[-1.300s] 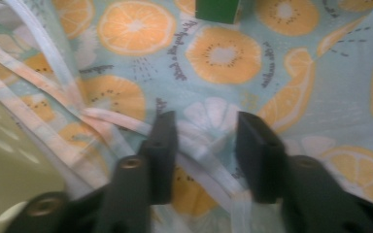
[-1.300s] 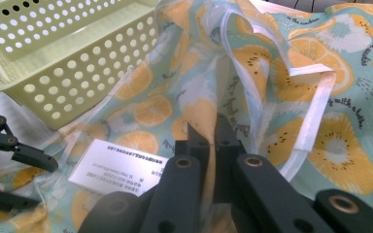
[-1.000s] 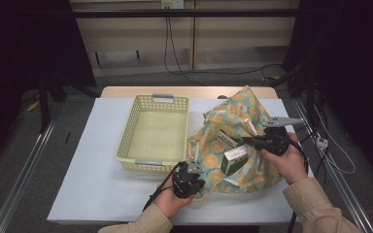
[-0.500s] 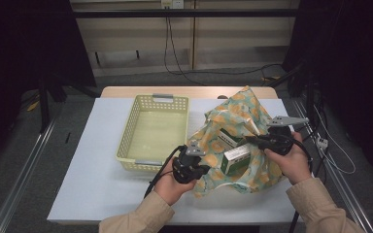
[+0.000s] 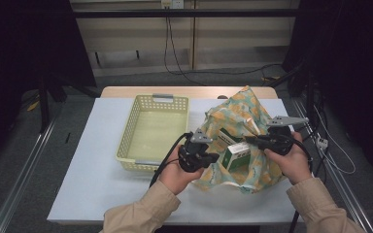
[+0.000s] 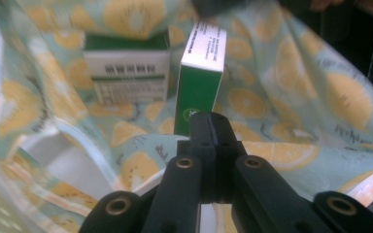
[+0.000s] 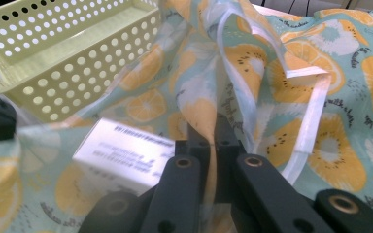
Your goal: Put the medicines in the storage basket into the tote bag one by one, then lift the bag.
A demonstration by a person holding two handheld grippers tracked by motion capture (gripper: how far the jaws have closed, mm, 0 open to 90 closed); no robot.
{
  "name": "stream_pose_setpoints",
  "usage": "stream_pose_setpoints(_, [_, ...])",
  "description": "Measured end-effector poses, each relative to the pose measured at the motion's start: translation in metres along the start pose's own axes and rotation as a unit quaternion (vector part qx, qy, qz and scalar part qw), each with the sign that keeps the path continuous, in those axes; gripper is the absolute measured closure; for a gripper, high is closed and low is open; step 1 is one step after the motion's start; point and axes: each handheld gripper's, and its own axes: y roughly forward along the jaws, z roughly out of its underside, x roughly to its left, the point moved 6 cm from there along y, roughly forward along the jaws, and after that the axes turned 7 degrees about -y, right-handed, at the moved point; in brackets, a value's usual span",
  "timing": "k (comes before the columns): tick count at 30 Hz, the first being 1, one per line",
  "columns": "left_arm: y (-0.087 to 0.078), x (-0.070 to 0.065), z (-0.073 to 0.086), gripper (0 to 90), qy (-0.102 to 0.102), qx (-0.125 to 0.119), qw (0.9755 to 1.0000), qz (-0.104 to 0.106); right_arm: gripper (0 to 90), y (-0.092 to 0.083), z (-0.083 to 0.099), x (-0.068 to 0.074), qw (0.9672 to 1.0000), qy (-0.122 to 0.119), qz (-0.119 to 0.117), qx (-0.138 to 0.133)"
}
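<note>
A cloth bag printed with lemons and kiwis lies on the white table, its mouth held open between my two grippers. Two green-and-white boxes sit inside: one near the mouth, the other behind it. In the left gripper view one box stands on end and the second lies farther in. My left gripper is shut on the bag's near rim. My right gripper is shut on a fold of the bag's fabric, with a box just left of its jaws.
An empty yellow perforated basket stands left of the bag, close to my left gripper. The bag's white ribbon handle loops beside the right jaws. The white table has bare room at the front left.
My left gripper has risen and moved right, away from the table's front, lifting the bag's near rim. The bag's mouth is wider and the boxes show more. The right gripper barely moved.
</note>
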Motion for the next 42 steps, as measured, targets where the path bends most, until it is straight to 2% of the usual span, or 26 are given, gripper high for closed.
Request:
stream_pose_setpoints(3, [-0.005, -0.001, -0.012, 90.0, 0.003, -0.004, 1.0, -0.003, 90.0, -0.001, -0.004, 0.0, 1.0, 0.004, -0.001, -0.005])
stream_pose_setpoints(8, [-0.019, -0.001, -0.038, 90.0, 0.014, -0.018, 0.9996, -0.015, 90.0, -0.007, -0.019, -0.001, 0.9999, -0.006, 0.004, -0.011])
stream_pose_setpoints(12, [-0.036, 0.001, -0.06, 90.0, 0.025, -0.031, 0.9987, -0.031, 90.0, -0.017, -0.04, -0.003, 0.9996, -0.018, 0.01, -0.019])
stream_pose_setpoints(15, [-0.047, 0.003, -0.077, 90.0, 0.027, -0.045, 0.9978, -0.041, 90.0, -0.025, -0.057, -0.004, 0.9991, -0.029, 0.015, -0.027])
stream_pose_setpoints(17, [-0.053, 0.004, -0.086, 90.0, 0.025, -0.045, 0.9978, -0.041, 90.0, -0.03, -0.067, -0.004, 0.9988, -0.033, 0.017, -0.032])
stream_pose_setpoints(22, [-0.068, 0.012, -0.11, 90.0, 0.025, -0.057, 0.9962, -0.061, 90.0, -0.036, -0.085, -0.006, 0.9981, -0.04, 0.025, -0.041])
stream_pose_setpoints(23, [-0.07, 0.015, -0.115, 90.0, 0.03, -0.056, 0.9955, -0.069, 90.0, -0.038, -0.088, -0.007, 0.998, -0.039, 0.026, -0.042])
stream_pose_setpoints(25, [-0.073, 0.018, -0.125, 90.0, 0.021, -0.063, 0.9952, -0.071, 90.0, -0.041, -0.094, -0.011, 0.9977, -0.036, 0.032, -0.047])
stream_pose_setpoints(27, [-0.077, 0.022, -0.134, 90.0, 0.023, -0.065, 0.9944, -0.08, 90.0, -0.046, -0.101, -0.016, 0.9974, -0.03, 0.037, -0.054])
stream_pose_setpoints(29, [-0.078, 0.024, -0.143, 90.0, 0.016, -0.072, 0.9941, -0.08, 90.0, -0.05, -0.107, -0.021, 0.9971, -0.025, 0.04, -0.06])
stream_pose_setpoints(34, [-0.079, 0.029, -0.159, 90.0, 0.017, -0.072, 0.9938, -0.083, 90.0, -0.054, -0.115, -0.026, 0.9968, -0.025, 0.043, -0.063])
stream_pose_setpoints(39, [-0.082, 0.035, -0.172, 90.0, 0.001, -0.073, 0.9948, -0.071, 90.0, -0.053, -0.118, -0.03, 0.9969, -0.019, 0.038, -0.067])
stream_pose_setpoints(42, [-0.089, 0.041, -0.184, 90.0, -0.009, -0.084, 0.9942, -0.067, 90.0, -0.053, -0.124, -0.031, 0.9967, -0.018, 0.038, -0.07])
